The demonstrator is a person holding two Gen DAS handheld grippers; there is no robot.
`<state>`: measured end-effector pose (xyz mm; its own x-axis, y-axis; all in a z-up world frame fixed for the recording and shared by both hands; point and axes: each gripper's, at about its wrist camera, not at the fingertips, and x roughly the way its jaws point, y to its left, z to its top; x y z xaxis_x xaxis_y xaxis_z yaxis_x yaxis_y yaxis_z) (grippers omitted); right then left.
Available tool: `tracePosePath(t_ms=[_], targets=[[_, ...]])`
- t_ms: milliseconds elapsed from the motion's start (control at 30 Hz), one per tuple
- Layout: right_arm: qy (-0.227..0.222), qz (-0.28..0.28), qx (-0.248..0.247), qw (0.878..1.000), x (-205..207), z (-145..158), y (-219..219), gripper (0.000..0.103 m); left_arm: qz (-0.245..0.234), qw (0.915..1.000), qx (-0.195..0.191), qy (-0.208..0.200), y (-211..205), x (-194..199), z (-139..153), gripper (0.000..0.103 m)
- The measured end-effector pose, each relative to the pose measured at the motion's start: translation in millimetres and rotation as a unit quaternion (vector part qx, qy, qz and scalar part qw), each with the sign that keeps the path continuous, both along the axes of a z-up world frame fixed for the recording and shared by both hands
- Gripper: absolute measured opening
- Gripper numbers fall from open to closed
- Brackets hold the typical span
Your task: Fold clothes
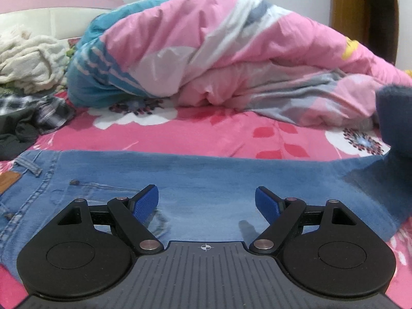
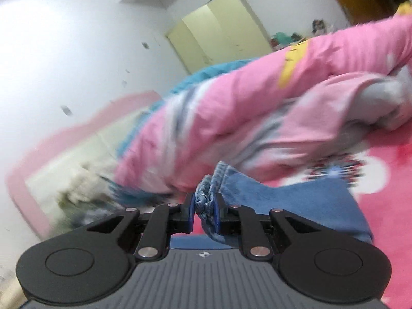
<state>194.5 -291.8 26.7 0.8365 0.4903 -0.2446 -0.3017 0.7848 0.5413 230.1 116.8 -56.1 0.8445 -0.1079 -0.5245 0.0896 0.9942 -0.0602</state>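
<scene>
A pair of blue jeans lies flat across a pink flowered bedsheet, waistband and leather patch at the left. My left gripper hovers over the middle of the jeans, open, with nothing between its blue pads. In the right wrist view my right gripper is shut on a bunched hem of the jeans, lifted off the bed, with denim hanging below and to the right. At the right edge of the left wrist view the raised leg end shows blurred.
A big pink, grey and teal duvet is heaped behind the jeans. A cream knit and dark plaid clothes lie at the left. A white headboard, pale wardrobe and wooden door stand beyond.
</scene>
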Motion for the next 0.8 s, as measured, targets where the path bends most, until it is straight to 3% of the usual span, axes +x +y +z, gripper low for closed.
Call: tracePosePath(t_ms=[167,300,333,433,567,700,800], targets=[[0.017,0.062,0.105,0.992,33.1,2.1,40.8,0.016,0.002,0.9994,0.016,0.030,9.6,4.0,-12.1,0.082],[0.037,0.116,0.170,0.978,61.3,-9.1,86.0,0.016,0.013,0.9999,-0.006,0.008,29.9,-8.8,-3.3,0.082],[0.040,0.130,0.177,0.975,67.1,-11.7,99.1,0.016,0.019,0.9997,-0.012,0.002,36.9,-11.8,-1.7,0.083],[0.050,0.165,0.179,0.969,83.0,-17.8,141.3,0.015,0.025,0.9989,-0.021,0.035,51.8,-4.8,-11.0,0.079],[0.075,0.201,0.184,0.959,104.6,-29.5,189.0,0.016,0.032,0.9990,-0.026,0.018,65.8,-17.2,-5.9,0.081],[0.096,0.232,0.185,0.950,119.5,-39.6,234.2,0.016,0.077,0.9959,-0.047,0.000,100.1,-33.6,0.6,0.081],[0.105,0.258,0.175,0.944,124.6,-46.5,271.1,0.016,0.091,0.9924,-0.082,0.010,130.0,-40.0,-3.4,0.073]])
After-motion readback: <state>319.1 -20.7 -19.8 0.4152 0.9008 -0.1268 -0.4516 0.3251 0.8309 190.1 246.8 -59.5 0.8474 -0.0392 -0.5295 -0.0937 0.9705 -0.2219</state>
